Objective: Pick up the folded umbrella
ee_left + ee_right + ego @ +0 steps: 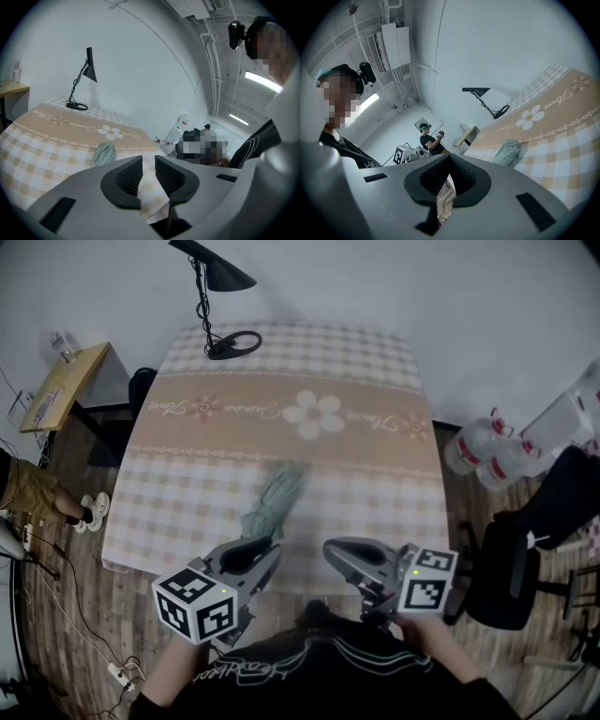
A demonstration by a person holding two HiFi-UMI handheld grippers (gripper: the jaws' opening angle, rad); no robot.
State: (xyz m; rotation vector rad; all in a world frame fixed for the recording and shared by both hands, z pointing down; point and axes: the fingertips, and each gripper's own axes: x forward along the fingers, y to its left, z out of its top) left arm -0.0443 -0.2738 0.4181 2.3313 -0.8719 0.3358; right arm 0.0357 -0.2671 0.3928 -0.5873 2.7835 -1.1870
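The grey-green folded umbrella (273, 502) lies on the table's beige checked cloth (375, 474), towards the near side and well apart from the black desk lamp (228, 277) at the far edge. Clear water jugs (478, 448) and a black office chair (511, 577) stand at your right, and a small wooden side table (66, 381) at your left. Your left gripper (265, 547) points at the umbrella's near end, its jaws slightly apart and empty. Your right gripper (336, 549) hangs beside it over bare cloth, its jaws closed on nothing.

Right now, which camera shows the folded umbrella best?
The head view: the folded umbrella lies lengthwise on the checked tablecloth, seen from above. Both gripper views show it foreshortened, mostly its near end.
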